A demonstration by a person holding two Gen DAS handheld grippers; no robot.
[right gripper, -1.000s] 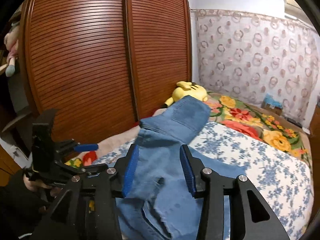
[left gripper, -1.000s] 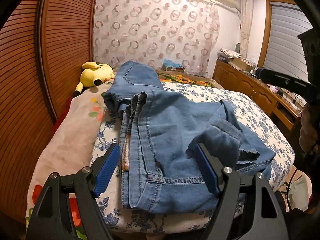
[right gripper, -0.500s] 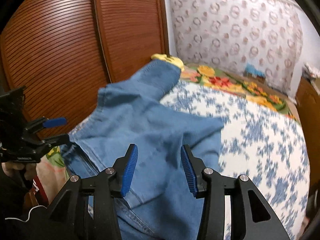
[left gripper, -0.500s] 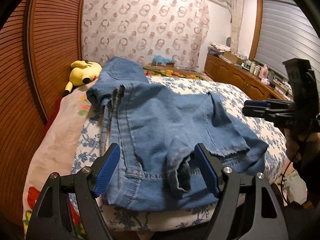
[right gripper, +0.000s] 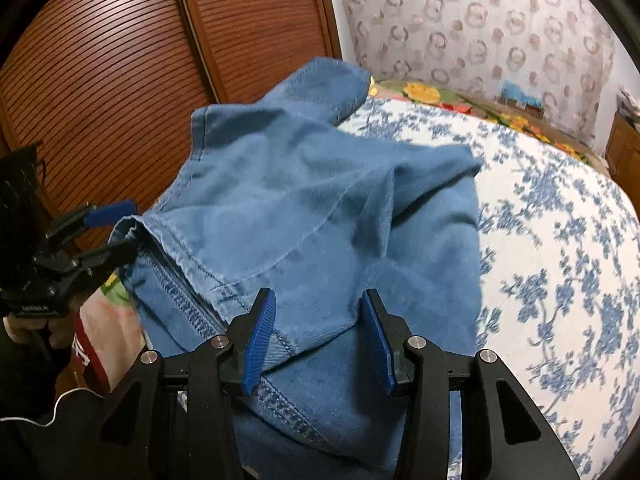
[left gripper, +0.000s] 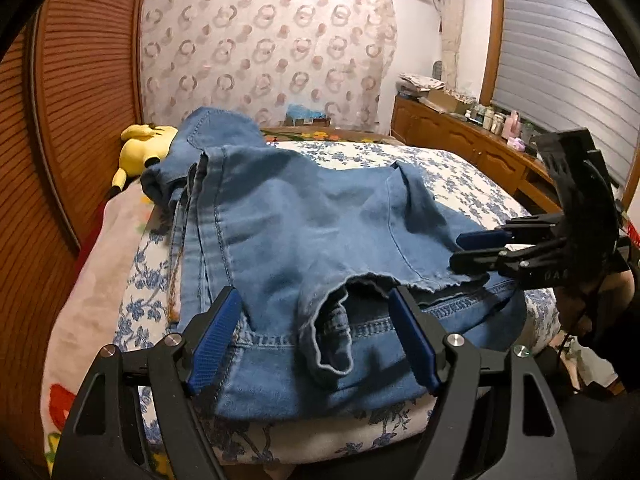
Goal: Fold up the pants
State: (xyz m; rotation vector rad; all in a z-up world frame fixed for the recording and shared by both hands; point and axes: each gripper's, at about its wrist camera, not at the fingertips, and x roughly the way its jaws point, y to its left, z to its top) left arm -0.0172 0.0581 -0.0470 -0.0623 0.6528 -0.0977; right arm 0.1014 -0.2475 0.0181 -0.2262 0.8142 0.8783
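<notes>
Both grippers I'm holding are tilting down over the jeans (left gripper: 304,232), which are lying folded on the near end of the bed (left gripper: 472,184). The left gripper (left gripper: 312,344) is gaping wide, the right gripper (right gripper: 318,340) half-spread; neither is pinching denim.

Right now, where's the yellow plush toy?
The yellow plush toy shows in the left wrist view at far left, lying on the bed beside the brown slatted wardrobe door, just behind the blue denim pants.
</notes>
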